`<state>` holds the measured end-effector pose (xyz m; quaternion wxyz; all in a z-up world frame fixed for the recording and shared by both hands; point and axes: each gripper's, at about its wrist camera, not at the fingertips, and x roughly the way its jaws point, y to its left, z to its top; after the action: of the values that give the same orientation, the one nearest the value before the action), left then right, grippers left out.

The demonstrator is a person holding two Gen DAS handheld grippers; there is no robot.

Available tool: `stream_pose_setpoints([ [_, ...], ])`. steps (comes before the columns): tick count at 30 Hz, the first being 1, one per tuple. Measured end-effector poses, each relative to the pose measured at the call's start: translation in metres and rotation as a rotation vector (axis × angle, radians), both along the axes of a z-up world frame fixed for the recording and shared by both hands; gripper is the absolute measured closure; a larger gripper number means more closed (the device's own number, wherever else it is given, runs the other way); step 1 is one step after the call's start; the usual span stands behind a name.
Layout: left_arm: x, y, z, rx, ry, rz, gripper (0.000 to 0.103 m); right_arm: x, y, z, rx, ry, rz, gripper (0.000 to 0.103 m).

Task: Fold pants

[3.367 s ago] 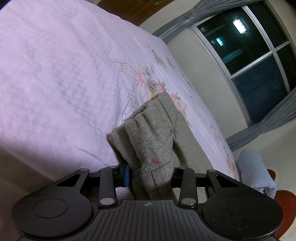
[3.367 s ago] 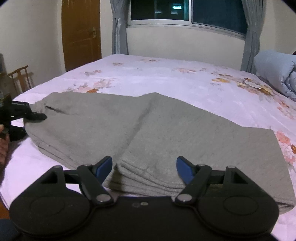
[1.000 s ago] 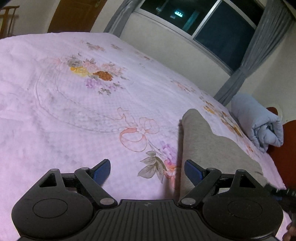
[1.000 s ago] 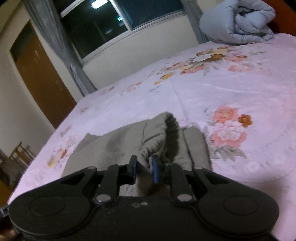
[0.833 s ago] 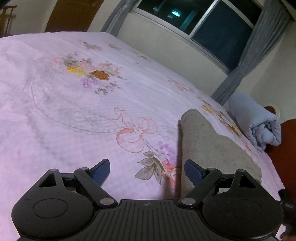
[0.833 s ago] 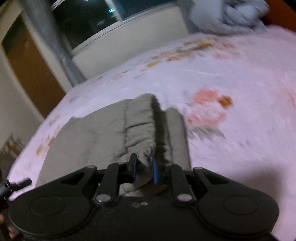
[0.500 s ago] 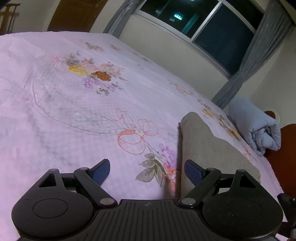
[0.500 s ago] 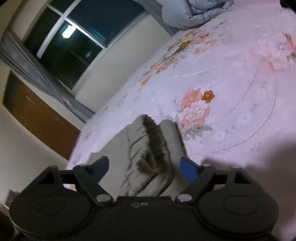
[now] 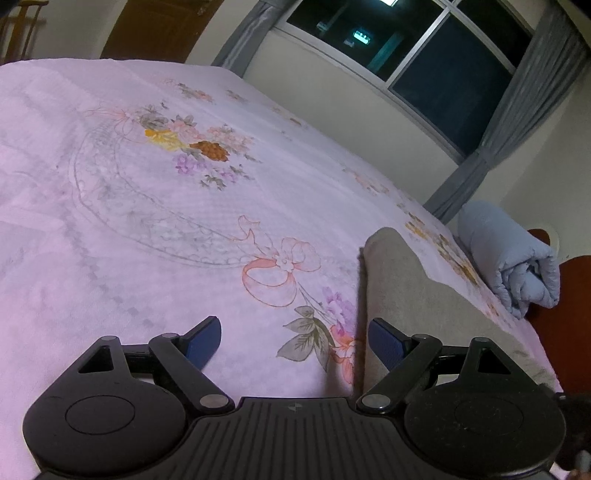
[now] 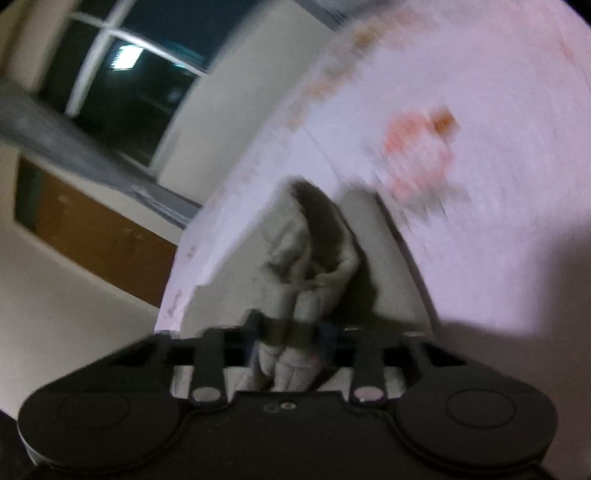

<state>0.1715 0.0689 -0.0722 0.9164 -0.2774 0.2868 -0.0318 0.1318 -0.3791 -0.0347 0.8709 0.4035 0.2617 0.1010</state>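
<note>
Mostly I see the bed (image 9: 155, 229), its pink sheet printed with flowers, filling both views. Behind it runs a dark window (image 9: 436, 62) with grey curtains (image 9: 524, 110), and a brown door (image 9: 155, 29) stands at the far left. A rolled pale-blue quilt (image 9: 513, 258) lies at the head of the bed, beside a reddish-brown headboard (image 9: 565, 314).

Next come the grey pants (image 9: 413, 306), lying folded on the sheet at the right of my left view, one rounded edge toward the camera.

My left tool (image 9: 294, 334) hangs over bare sheet with its jaws spread wide and nothing between them; its right blue pad sits just beside the edge of the pants.

My right tool (image 10: 291, 334) is blurred, but I can see a bunched fold of the pants between its pads, which are closing on the cloth and look pressed against it. The gathered part rises ahead of the fingers (image 10: 255, 328).
</note>
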Motion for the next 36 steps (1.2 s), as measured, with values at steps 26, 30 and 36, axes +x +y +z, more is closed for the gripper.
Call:
stream_pose_setpoints([
  [26,0.18,-0.113,0.014,0.262,0.173,-0.179,0.011,0.112,-0.019,-0.008,-0.152,0.152,0.047,0.103],
  [30,0.175,-0.112,0.021,0.265,0.151,-0.163,0.01,0.095,-0.025,-0.005,-0.156,0.128,0.049,0.103],
  [36,0.162,-0.121,0.042,0.332,0.086,-0.162,0.01,0.108,0.001,0.033,-0.221,0.006,0.115,0.075],
])
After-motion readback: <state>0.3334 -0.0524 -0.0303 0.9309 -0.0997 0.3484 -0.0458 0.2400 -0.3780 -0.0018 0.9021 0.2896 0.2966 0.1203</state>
